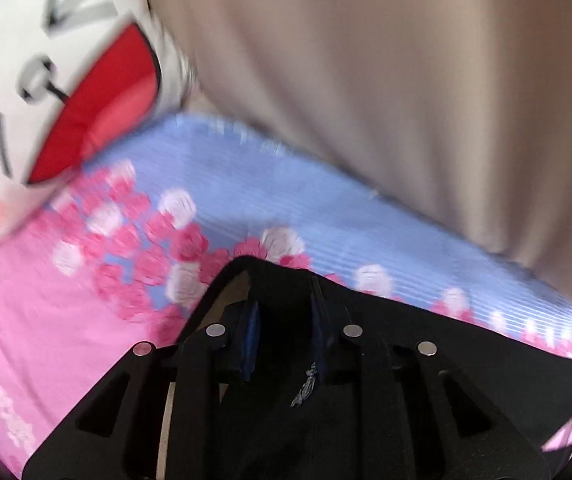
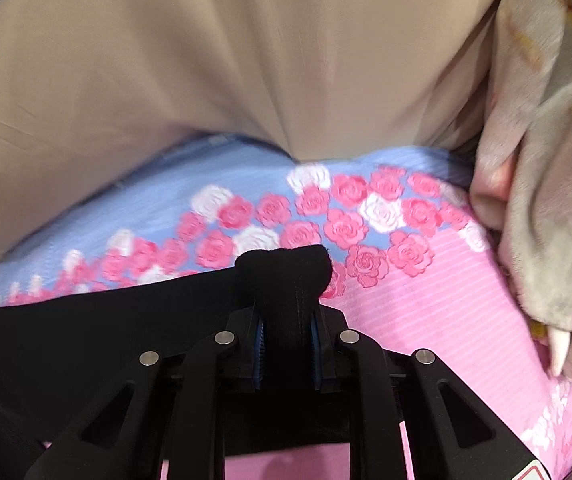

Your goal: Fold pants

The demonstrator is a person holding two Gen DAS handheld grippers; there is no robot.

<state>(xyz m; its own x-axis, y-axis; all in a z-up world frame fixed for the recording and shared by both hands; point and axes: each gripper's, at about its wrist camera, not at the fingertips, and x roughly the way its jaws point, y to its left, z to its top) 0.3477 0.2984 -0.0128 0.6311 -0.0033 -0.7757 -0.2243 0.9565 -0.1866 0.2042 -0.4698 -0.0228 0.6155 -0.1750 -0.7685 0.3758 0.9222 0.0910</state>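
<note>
The black pants (image 1: pixel 466 344) are held up over a bed with a pink and blue rose-print sheet (image 1: pixel 85 300). My left gripper (image 1: pixel 283 320) is shut on a corner of the pants, whose edge runs off to the right. My right gripper (image 2: pixel 286 322) is shut on another corner of the pants (image 2: pixel 85 340); a bunched tip of black cloth sticks out past the fingers, and the edge stretches away to the left. Both views are motion-blurred.
A beige curtain (image 2: pixel 225 60) hangs behind the bed. A white pillow with a red mouth print (image 1: pixel 65 80) lies at the left. A grey-beige plush blanket (image 2: pixel 546 200) is heaped at the right on the sheet (image 2: pixel 426 320).
</note>
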